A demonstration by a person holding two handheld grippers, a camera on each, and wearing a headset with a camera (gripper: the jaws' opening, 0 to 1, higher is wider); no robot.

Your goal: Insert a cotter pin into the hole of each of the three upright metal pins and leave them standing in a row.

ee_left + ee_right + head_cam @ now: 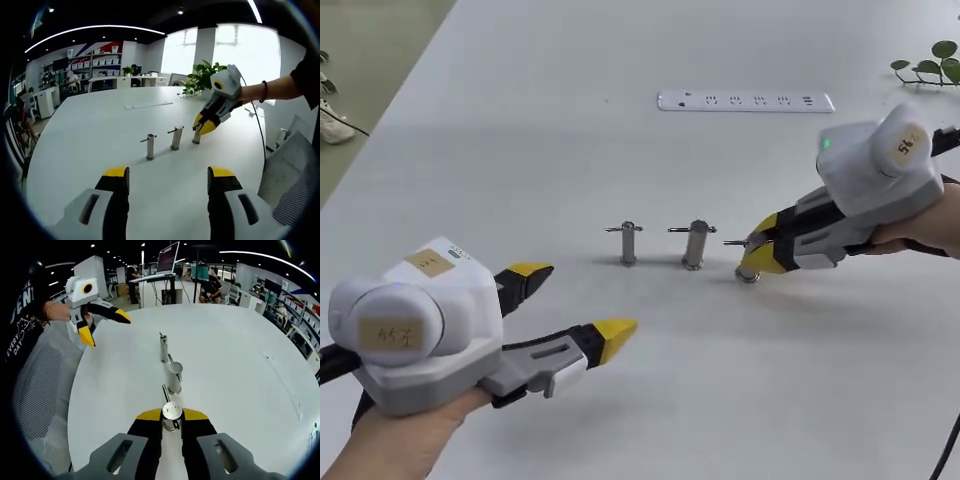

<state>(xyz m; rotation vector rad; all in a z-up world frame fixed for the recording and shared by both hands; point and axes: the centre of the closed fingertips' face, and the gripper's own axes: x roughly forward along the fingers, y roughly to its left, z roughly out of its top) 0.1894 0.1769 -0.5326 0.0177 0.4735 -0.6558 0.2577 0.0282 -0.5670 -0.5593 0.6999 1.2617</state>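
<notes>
Three upright metal pins stand in a row on the white table [520, 150]. The left pin [628, 243] and the middle pin [695, 244] each carry a thin cotter pin [677, 230] crosswise near the top. My right gripper [755, 257] is shut on the right pin [748, 272], which has a cotter pin [734, 242] sticking out to the left. In the right gripper view that pin's round top [171, 411] sits between my yellow fingertips [149, 415]. My left gripper [574, 303] hovers open near the front left, well apart from the pins.
A white power strip [746, 101] lies at the back of the table. A green plant [930, 68] sits at the far right corner. A mesh chair back [292, 185] stands beside the table. Bare table lies around the pin row.
</notes>
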